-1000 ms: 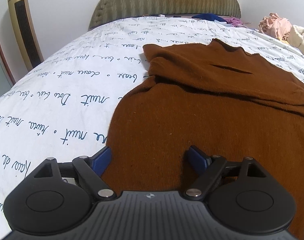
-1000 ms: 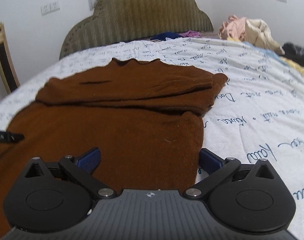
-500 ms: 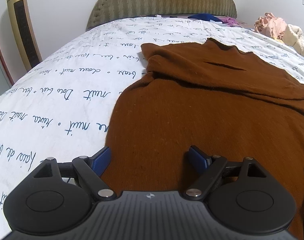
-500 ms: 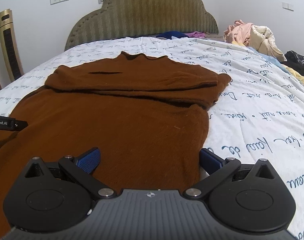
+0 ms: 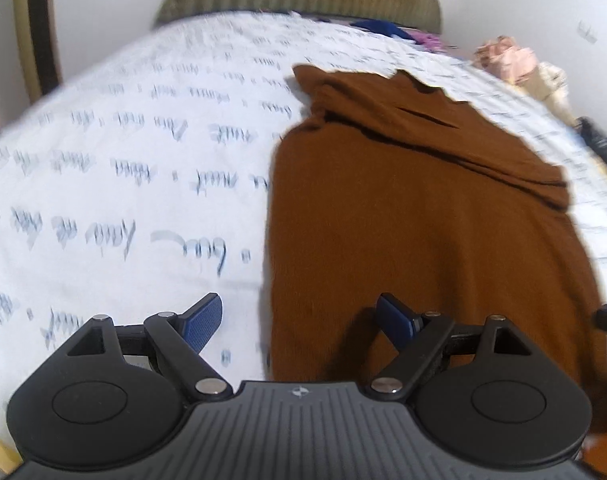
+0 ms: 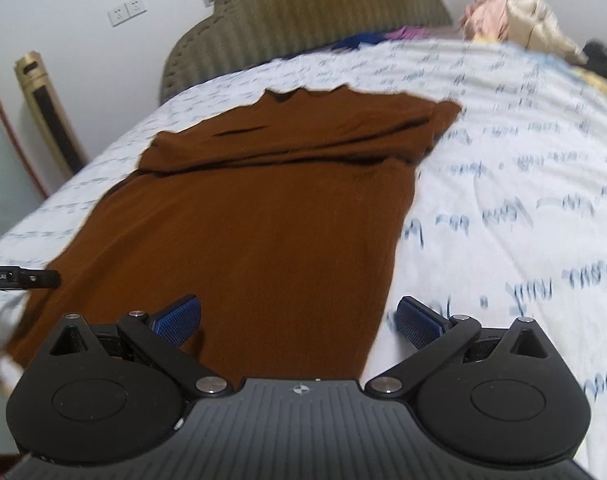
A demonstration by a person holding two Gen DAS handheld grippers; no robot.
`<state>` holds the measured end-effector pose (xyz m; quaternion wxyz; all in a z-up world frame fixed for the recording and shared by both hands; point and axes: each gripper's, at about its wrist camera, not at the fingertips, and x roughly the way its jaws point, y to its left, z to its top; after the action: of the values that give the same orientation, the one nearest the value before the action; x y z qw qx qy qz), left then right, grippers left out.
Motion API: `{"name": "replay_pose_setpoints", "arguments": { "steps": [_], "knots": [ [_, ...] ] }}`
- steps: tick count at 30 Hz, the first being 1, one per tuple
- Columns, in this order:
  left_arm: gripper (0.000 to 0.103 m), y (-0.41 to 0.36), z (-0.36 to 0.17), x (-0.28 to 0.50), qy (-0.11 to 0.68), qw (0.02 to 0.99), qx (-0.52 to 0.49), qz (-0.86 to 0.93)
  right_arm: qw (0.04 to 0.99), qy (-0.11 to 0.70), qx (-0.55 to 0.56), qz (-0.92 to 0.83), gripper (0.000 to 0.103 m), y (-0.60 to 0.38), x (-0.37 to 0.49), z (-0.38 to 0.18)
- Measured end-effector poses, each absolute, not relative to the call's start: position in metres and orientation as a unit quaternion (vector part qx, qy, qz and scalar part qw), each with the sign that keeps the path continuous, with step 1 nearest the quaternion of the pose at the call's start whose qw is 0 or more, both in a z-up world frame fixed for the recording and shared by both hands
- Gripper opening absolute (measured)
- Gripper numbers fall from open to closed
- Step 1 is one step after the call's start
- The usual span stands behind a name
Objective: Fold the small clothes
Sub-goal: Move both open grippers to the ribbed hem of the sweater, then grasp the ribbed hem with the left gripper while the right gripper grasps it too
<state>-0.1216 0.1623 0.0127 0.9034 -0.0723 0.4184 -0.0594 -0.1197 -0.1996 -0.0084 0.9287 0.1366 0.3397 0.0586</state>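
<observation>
bed sheet point(image 6: 503, 184) – white, blue script | brown sweater point(image 6: 263, 220) spread flat | headboard point(image 6: 303, 20) – olive | both jaws released

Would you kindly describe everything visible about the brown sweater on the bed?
The brown sweater is a soft, fuzzy knit lying flat on the white script-printed bedspread. Its sleeves are folded across the chest below a scalloped collar, and the hem lies nearest the cameras. Both side edges look straight. No gripper is seen touching it.

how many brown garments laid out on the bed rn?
1. The brown sweater lies flat mid-bed on the printed sheet, top part folded over. The clothes pile near the headboard may hide others.
</observation>
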Motion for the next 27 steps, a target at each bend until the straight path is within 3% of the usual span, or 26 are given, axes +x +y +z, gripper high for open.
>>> {"name": "replay_pose_setpoints", "arguments": {
  "steps": [5, 11, 14, 19, 22, 25, 27],
  "knots": [
    [0.085, 0.18, 0.009, -0.138, 0.429, 0.885, -0.12, -0.136, 0.912, 0.367, 0.157, 0.097, 0.101, -0.213, -0.149, -0.006],
    [0.084, 0.172, -0.001, -0.142, 0.432, 0.867, -0.145, -0.203, 0.895, 0.4, 0.157, 0.122, 0.081, -0.215, -0.174, -0.004],
    [0.084, 0.168, -0.004, -0.138, 0.433, 0.854, -0.167, -0.234, 0.882, 0.406, 0.181, 0.158, 0.074, -0.208, -0.175, -0.006],
    [0.083, 0.167, -0.012, -0.13, 0.435, 0.834, -0.21, -0.267, 0.864, 0.406, 0.211, 0.211, 0.073, -0.188, -0.164, -0.011],
    [0.082, 0.163, -0.015, -0.128, 0.435, 0.824, -0.23, -0.28, 0.856, 0.406, 0.222, 0.233, 0.063, -0.177, -0.152, -0.011],
    [0.061, 0.154, -0.02, -0.122, 0.447, 0.808, -0.243, -0.296, 0.853, 0.406, 0.217, 0.245, 0.046, -0.162, -0.142, -0.012],
    [0.028, 0.15, -0.024, -0.118, 0.462, 0.803, -0.24, -0.29, 0.854, 0.406, 0.213, 0.246, 0.03, -0.157, -0.14, -0.014]
  ]
}}
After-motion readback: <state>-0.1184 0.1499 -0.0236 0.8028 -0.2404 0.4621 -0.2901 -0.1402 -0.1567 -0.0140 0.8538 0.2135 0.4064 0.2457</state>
